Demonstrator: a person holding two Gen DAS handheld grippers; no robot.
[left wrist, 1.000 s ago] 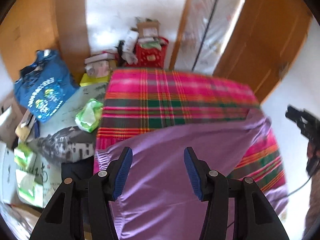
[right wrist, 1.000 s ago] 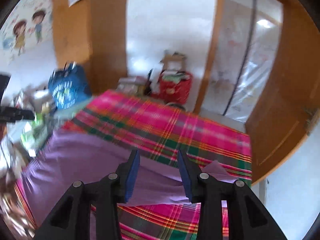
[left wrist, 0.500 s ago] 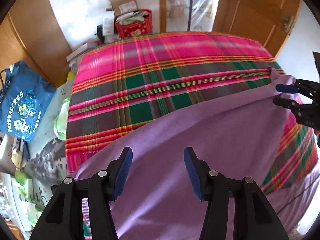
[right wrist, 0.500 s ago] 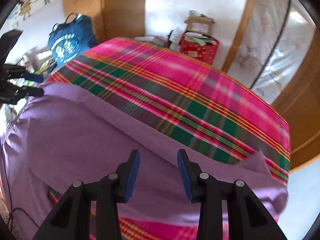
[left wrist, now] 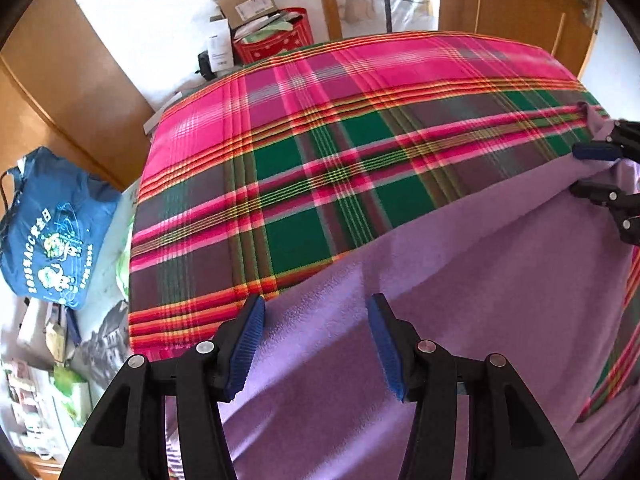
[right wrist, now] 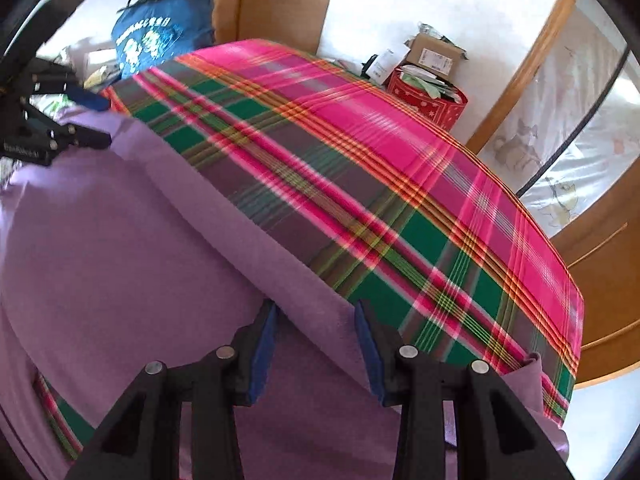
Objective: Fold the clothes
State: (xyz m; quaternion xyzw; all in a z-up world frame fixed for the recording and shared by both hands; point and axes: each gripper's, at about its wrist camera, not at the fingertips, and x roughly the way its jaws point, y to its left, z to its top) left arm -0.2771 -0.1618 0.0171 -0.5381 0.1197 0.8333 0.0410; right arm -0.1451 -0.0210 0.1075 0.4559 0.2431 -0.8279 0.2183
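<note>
A purple garment (left wrist: 460,300) lies spread over the near part of a bed covered by a pink, green and red plaid blanket (left wrist: 320,160). My left gripper (left wrist: 316,340) hangs open just over the garment's far edge near its left end, and the edge runs between the blue pads (left wrist: 244,344). My right gripper (right wrist: 316,344) straddles the same thick edge (right wrist: 280,264) near its right end. Its jaws are closing with a gap still left beside the cloth. Each gripper shows in the other's view: right gripper (left wrist: 592,172), left gripper (right wrist: 96,120).
A blue bag (left wrist: 52,232) and loose clutter (left wrist: 48,380) lie left of the bed. A red box (left wrist: 280,40) with cartons stands against the far wall. Wooden doors (left wrist: 512,8) and a plastic-covered frame (right wrist: 568,128) close the far right.
Both grippers have come down and tipped toward the bed, so the garment's far edge now sits between each pair of jaws. The right jaws have narrowed slightly.
</note>
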